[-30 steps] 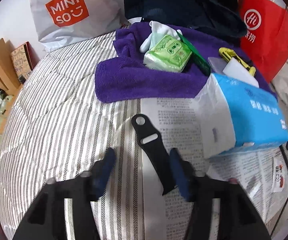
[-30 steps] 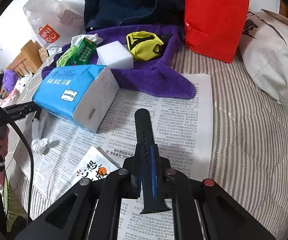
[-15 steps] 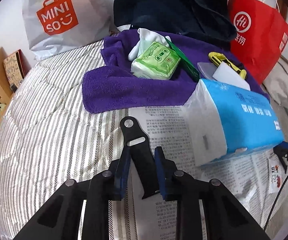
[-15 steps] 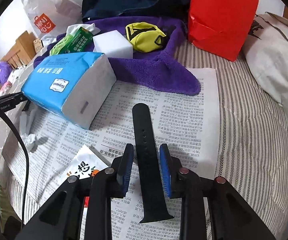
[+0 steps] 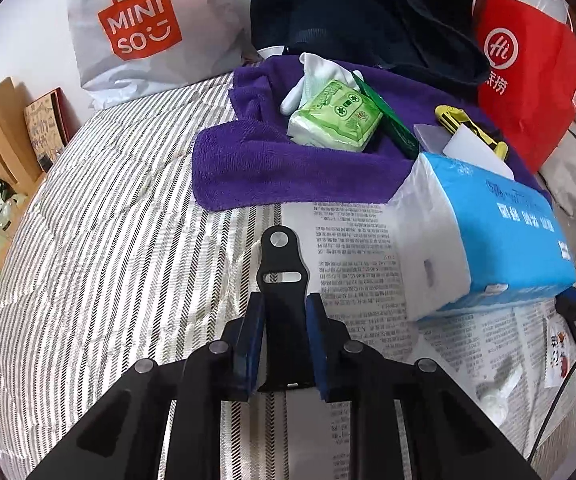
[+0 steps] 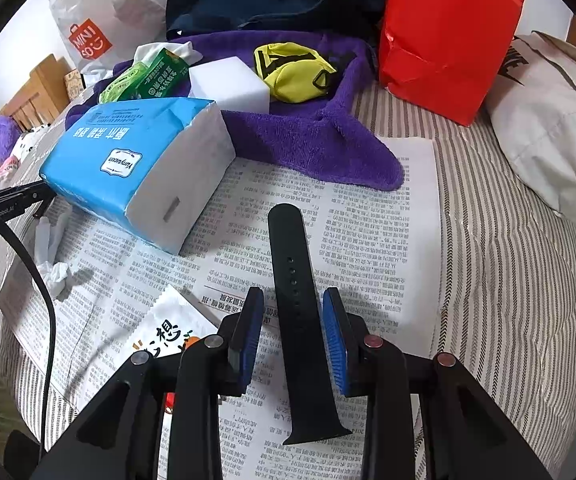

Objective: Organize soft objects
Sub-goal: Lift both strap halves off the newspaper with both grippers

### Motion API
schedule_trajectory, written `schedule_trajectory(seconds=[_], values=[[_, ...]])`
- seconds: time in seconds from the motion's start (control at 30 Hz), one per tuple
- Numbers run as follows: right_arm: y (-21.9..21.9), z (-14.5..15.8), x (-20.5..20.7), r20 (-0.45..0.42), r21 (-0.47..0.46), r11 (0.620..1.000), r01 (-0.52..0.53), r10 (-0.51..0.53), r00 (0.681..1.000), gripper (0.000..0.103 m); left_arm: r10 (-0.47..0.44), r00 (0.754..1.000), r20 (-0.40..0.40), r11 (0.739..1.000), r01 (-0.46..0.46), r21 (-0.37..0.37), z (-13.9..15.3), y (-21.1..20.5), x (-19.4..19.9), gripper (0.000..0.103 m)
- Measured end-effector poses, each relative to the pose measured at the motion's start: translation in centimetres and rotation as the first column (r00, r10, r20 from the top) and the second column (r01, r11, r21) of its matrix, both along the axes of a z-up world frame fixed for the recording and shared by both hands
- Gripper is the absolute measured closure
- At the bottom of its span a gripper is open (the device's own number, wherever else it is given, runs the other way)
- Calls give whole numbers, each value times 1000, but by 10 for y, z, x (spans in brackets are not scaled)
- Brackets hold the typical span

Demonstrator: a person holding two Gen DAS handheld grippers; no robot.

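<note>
Straps lie low in both frames: your left gripper [image 5: 285, 334] pinches one strap [image 5: 282, 276] for lifting, your right gripper [image 6: 293, 326] spread around the other [image 6: 298, 312].

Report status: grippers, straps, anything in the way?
Left gripper shut on short black rubber strap. Right gripper open around long black holed strap, flat on newspaper. Nothing blocking.

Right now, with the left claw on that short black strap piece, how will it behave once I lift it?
The short strap piece looks like thin rubbery band, so it is probably light. The free end with the metal stud would likely droop rather than stay level. The left claw pads press its edges, so it may buckle or slip.
</note>
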State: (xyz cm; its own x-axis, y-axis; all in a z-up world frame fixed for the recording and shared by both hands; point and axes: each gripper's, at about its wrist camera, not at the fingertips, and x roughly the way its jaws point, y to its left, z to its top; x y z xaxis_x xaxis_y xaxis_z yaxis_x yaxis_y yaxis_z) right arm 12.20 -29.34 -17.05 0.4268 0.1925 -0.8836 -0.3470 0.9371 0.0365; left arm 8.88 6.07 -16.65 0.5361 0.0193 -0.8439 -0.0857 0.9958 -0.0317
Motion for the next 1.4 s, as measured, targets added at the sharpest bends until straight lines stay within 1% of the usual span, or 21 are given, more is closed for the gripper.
schedule_trajectory(seconds=[0.17, 0.47, 0.63, 0.77, 0.83, 0.9, 0.97, 1.03, 1.1, 1.13, 1.17, 1.27, 1.37, 1.4], values=[[0, -1, 0, 12, 10, 1000, 10, -11, 1000, 70, 24, 1000, 17, 999, -25, 34, -1, -7, 0, 80], [0, -4, -4, 107, 25, 1000, 5, -8, 994, 70, 25, 994, 111, 999, -30, 45, -4, -10, -9, 80], [-1, -7, -10, 159, 35, 999, -2, -4, 987, 70, 28, 992, 125, 999, -33, 38, -4, -9, -10, 80], [-2, -9, -16, 203, 49, 999, 0, -10, 979, 70, 31, 991, 129, 999, -33, 13, -5, -5, -11, 80], [-4, -9, -15, 197, 64, 998, 10, -22, 980, 70, 30, 991, 128, 999, -33, 22, -5, -7, -11, 80], [-3, -8, -13, 185, 55, 998, 5, -15, 983, 70, 27, 992, 126, 999, -33, 44, -6, -10, -10, 80], [-1, -6, -11, 158, 40, 999, -11, 4, 987, 72, 27, 992, 127, 999, -33, 42, -6, -9, -11, 80], [1, -6, -12, 157, 28, 999, -19, 14, 987, 72, 28, 992, 127, 999, -33, 38, -6, -9, -11, 80], [0, -6, -10, 141, 35, 999, -16, 11, 990, 72, 23, 992, 126, 998, -30, 49, -6, -12, -11, 82], [0, -5, -8, 131, 41, 999, -20, 15, 991, 74, 21, 992, 126, 998, -29, 59, -7, -13, -10, 82], [-1, -5, -6, 121, 42, 999, -20, 15, 993, 80, 20, 992, 126, 998, -28, 62, -7, -13, -11, 82], [-2, -2, -1, 67, 43, 999, -26, 23, 998, 83, 23, 992, 123, 998, -29, 48, -6, -11, -12, 82], [4, -2, -2, 62, -7, 999, -50, 50, 997, 83, 26, 993, 111, 999, -30, 37, -6, -10, -12, 81], [5, -2, -2, 58, -9, 999, -46, 46, 997, 82, 27, 994, 110, 999, -31, 34, -6, -10, -11, 81]])
